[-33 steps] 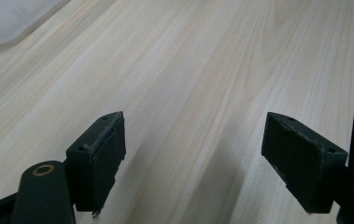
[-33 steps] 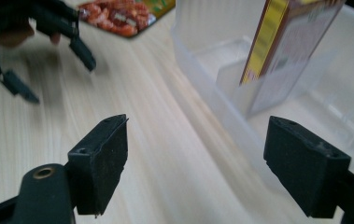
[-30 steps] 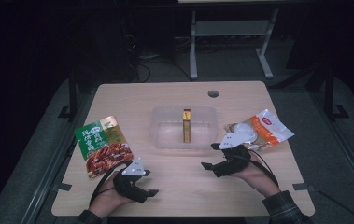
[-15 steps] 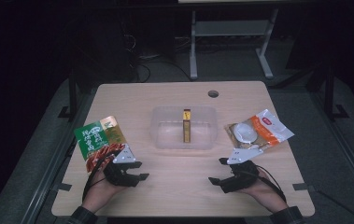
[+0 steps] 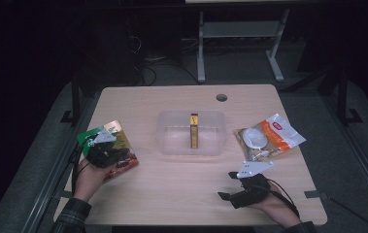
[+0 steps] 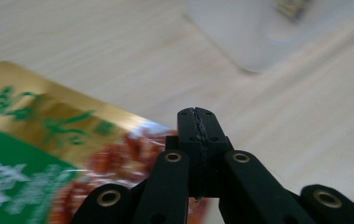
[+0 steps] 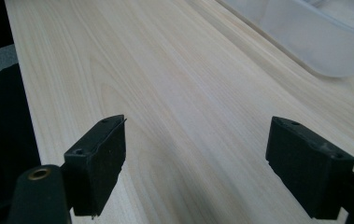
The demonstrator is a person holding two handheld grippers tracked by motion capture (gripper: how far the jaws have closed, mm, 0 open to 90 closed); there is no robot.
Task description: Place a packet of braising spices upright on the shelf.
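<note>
Far left: green-and-gold snack packet (image 5: 123, 158) lying near the left edge of the worktop (image 5: 172, 194), well apart from the tub, likely staged for pickup. Directly above it, left gripper (image 5: 105, 151), fingers (image 6: 188, 126) just closed and pressed tip to tip; no film visible between the tips, so any pinch on the packet's edge impossible to confirm. Centre: clear plastic tub (image 5: 164, 145), open-topped as a receiving bin, with a slim brown-and-gold box (image 5: 194, 131) inside. Right of the tub: white-and-orange packet (image 5: 269, 138), flat and untouched, probably next in line. Front right: right gripper (image 5: 226, 185) low over bare wood, fingers (image 7: 100, 163) spread wide and empty, seemingly parked clear of the left hand's work
</note>
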